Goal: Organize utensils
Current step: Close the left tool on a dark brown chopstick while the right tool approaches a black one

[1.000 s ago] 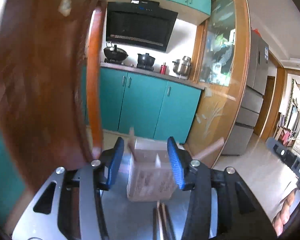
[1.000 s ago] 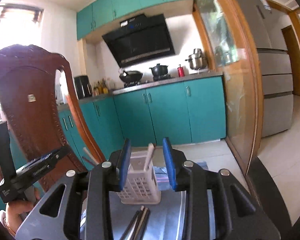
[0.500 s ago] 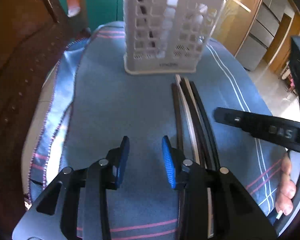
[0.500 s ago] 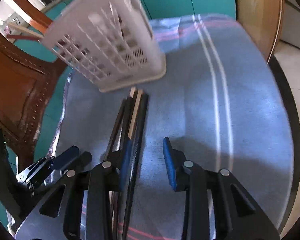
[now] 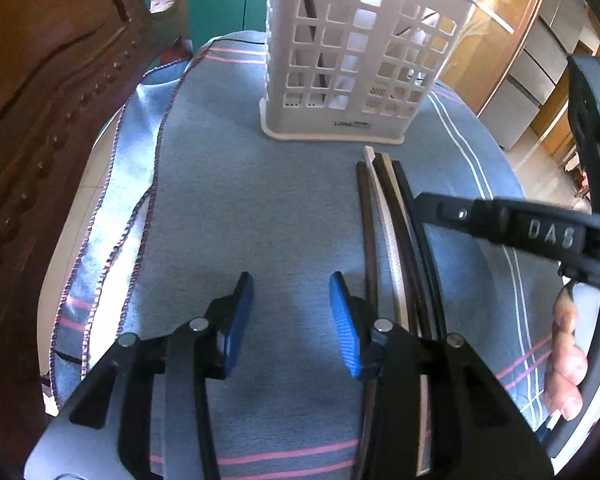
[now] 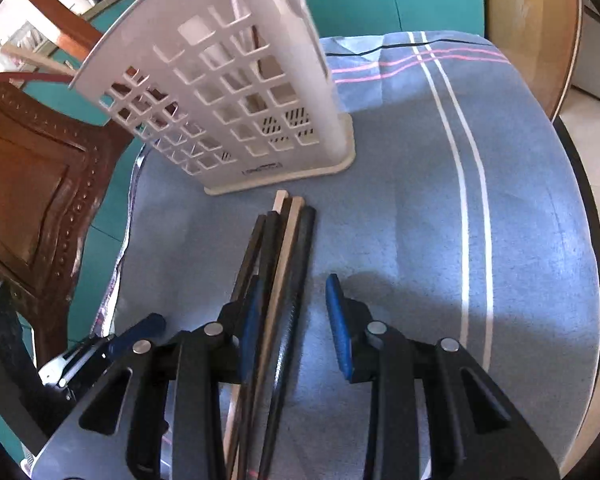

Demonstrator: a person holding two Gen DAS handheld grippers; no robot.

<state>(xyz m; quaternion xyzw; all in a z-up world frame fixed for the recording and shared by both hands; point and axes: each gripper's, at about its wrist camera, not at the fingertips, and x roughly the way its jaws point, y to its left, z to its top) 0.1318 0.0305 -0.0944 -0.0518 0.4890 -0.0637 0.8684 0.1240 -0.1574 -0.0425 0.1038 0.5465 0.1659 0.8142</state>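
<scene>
— What do the utensils look like from where you are?

— A bundle of chopsticks [image 5: 384, 216] lies side by side on the blue striped cloth [image 5: 240, 208] over the tabletop, mostly dark ones with a pale one or two among them. Their ends point at the white lattice utensil basket [image 5: 352, 60], which stands upright toward the far edge and already has a few sticks in it.

— And your hands?

— Both tilt steeply down at the cloth. My left gripper [image 5: 292, 320] hovers just left of the bundle; its jaws have just been opening a little and stand apart with only cloth between them. My right gripper [image 6: 296, 320] has its jaws spread over the bundle, pads clear of the sticks as far as I can see. My right hand [image 5: 566, 360] shows at the edge of the left view.

— Anything you can't make out?

— The near ends of the chopsticks run under my gripper bodies, so I can't count them exactly. A carved wooden chair [image 6: 32, 184] blocks the left side.
</scene>
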